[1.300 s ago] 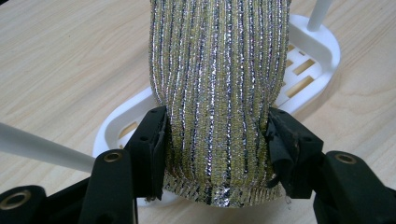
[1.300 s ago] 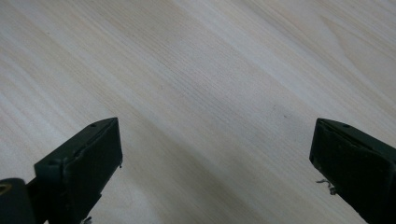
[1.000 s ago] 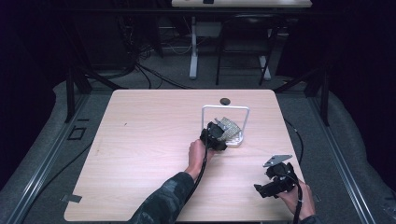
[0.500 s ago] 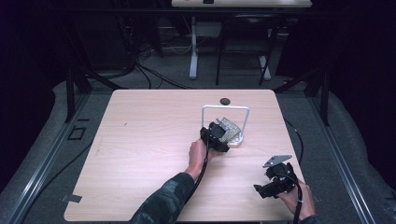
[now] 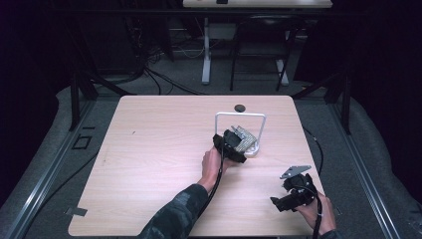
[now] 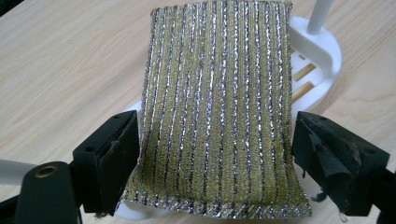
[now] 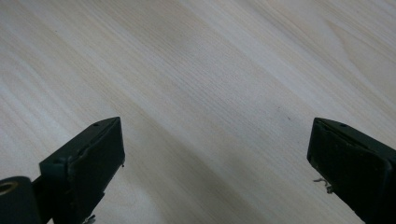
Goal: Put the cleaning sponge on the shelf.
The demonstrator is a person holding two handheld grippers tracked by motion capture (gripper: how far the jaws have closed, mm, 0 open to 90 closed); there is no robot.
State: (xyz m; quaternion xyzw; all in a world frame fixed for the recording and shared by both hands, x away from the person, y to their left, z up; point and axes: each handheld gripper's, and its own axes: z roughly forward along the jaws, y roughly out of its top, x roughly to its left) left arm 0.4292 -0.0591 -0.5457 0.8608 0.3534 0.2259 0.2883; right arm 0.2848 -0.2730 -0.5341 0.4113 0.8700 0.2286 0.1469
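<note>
Sponge [image 6: 217, 112], striped gold and silver, lies between the jaws of the left gripper [image 6: 215, 163], leaning on a white rack [image 6: 317, 60]; both jaws sit at its edges, and whether they press it cannot be told. Beyond the jaws stretches the tabletop [image 6: 60, 65]. The right gripper [image 7: 215, 168] hovers with jaws wide apart over bare wood, empty.

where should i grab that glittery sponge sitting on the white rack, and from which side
Grip the sponge across its two long side edges, near the lower end, coming in from the person's side along its length. It leans flat and tilted on the white rack, with both edges free. The left gripper is already lined up that way, jaws open on either side.
</note>
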